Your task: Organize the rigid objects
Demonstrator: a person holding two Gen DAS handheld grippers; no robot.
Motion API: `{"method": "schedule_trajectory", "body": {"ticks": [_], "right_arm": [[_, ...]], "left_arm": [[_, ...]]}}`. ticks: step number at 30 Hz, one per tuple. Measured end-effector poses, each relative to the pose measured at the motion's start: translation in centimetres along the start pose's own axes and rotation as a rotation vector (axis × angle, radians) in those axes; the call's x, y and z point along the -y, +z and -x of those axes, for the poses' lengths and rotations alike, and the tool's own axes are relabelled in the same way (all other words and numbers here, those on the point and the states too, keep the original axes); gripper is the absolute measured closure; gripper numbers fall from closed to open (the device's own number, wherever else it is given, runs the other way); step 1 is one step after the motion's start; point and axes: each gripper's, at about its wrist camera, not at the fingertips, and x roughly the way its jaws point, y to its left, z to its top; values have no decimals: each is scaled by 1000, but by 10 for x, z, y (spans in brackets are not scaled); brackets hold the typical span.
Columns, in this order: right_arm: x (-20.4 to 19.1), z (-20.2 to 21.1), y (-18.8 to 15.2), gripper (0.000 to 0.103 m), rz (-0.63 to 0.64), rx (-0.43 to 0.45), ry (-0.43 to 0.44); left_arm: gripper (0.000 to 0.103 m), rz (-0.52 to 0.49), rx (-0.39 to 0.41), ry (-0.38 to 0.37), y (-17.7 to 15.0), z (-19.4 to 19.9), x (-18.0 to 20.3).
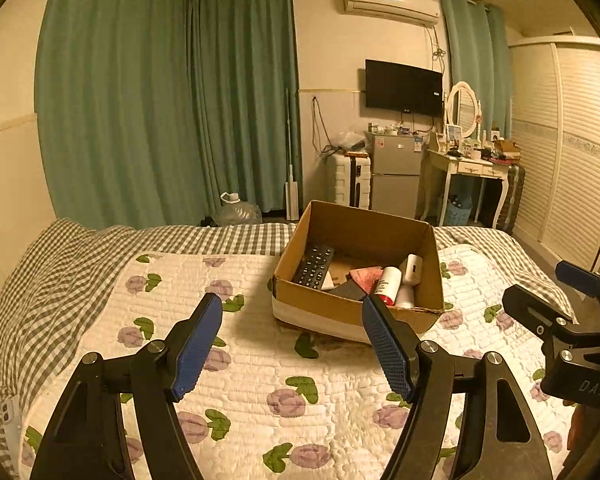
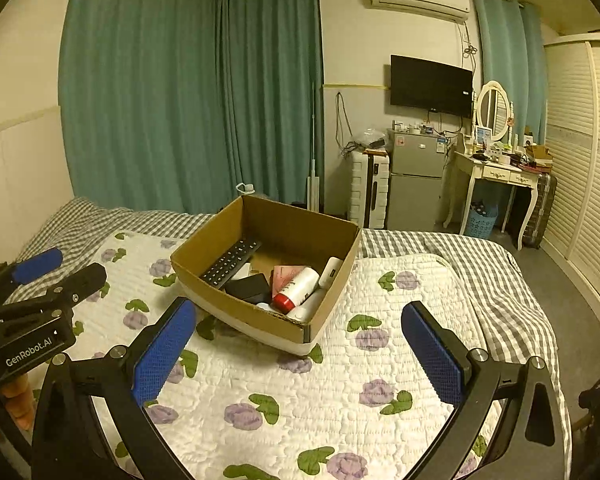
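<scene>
Both grippers, left and right, are held wide apart and empty above a floral quilt, where a cardboard box is filled with a remote and bottles

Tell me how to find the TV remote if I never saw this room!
Look at the bed with the flowery quilt; a brown cardboard box sits open on it. Inside, against the box's left wall, lies the remote. It is the only long, flat, black thing covered in little buttons; the white bottle beside it is round and red-capped.
</scene>
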Motion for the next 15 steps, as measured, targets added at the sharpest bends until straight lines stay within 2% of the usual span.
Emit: {"method": "schedule_trajectory", "body": {"ticks": [15], "right_arm": [[5, 5, 2, 0, -15, 16, 0]], "left_arm": [[28, -6, -13, -22, 0, 2, 3]]}}
